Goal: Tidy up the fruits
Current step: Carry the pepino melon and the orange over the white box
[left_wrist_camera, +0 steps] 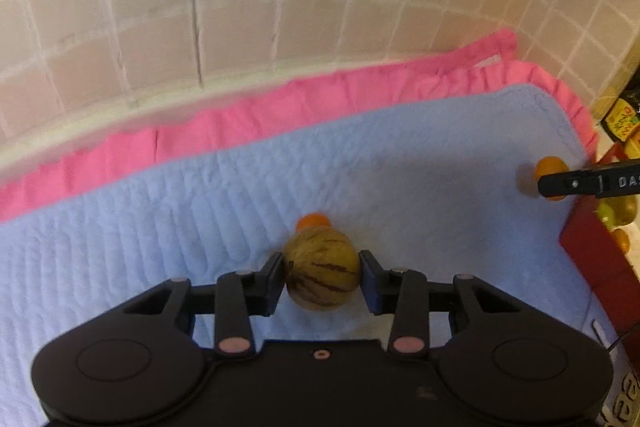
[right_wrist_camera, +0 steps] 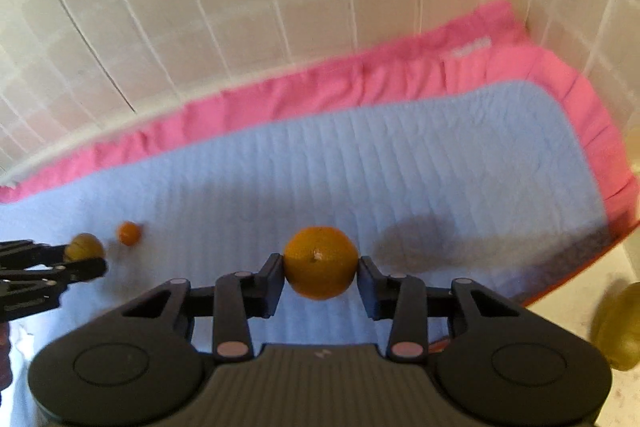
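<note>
Tongs pinching fruit: the left gripper (left_wrist_camera: pixel 322 277) is clamping a striped melon (left_wrist_camera: pixel 322 269), the right gripper (right_wrist_camera: pixel 320 273) an orange (right_wrist_camera: pixel 320 263), both above the blue mat (left_wrist_camera: pixel 160 227). A small orange (left_wrist_camera: pixel 313 221) is lying on the mat, so sorting is probably unfinished. Lettering "DA" is showing, cut off.

Left gripper (left_wrist_camera: pixel 322 277) pitched steeply down, jaws closed on a striped yellow-green fruit (left_wrist_camera: pixel 322 269), a pad pressed against each side. Right gripper (right_wrist_camera: pixel 320 273) tilted down likewise, jaws clamped on an orange (right_wrist_camera: pixel 320 261), pads tight on both flanks. Seen from the right wrist, left gripper low at the left edge, fingers level; from the left wrist, one right finger (left_wrist_camera: pixel 576 183) at the right edge.
</note>
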Available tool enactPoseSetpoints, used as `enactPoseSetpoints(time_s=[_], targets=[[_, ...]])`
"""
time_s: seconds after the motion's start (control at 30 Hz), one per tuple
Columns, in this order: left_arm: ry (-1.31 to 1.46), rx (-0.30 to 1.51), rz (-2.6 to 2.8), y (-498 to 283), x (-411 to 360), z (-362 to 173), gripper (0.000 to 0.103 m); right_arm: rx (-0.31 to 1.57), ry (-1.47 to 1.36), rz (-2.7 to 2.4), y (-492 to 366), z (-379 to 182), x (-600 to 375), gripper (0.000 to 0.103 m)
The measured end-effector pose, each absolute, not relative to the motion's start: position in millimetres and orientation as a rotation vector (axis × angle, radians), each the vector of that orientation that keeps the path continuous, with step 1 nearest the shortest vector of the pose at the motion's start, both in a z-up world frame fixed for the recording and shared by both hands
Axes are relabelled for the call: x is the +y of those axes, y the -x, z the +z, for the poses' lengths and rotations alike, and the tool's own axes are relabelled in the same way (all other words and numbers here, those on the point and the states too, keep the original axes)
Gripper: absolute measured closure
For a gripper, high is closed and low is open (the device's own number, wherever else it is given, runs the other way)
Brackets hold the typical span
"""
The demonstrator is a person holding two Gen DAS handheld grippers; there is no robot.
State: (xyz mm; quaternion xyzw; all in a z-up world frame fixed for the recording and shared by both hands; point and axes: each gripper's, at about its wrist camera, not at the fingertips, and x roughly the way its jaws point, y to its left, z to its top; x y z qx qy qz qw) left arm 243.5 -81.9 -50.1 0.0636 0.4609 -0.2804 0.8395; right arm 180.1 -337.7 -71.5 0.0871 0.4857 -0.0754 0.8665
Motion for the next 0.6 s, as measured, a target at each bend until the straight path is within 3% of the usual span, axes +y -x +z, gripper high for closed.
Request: enactPoseSetpoints(time_s=[0.37,0.6], targets=[[-0.253,0.696,-0.88,-201,-168,54,0.056,0.747,-0.207,-0.301,-62,33,-375,0.061],[-0.281,0.616,-1.173,-155,-266,82,0.056,0.706,-0.225,-0.543,43,59,-421,0.061]])
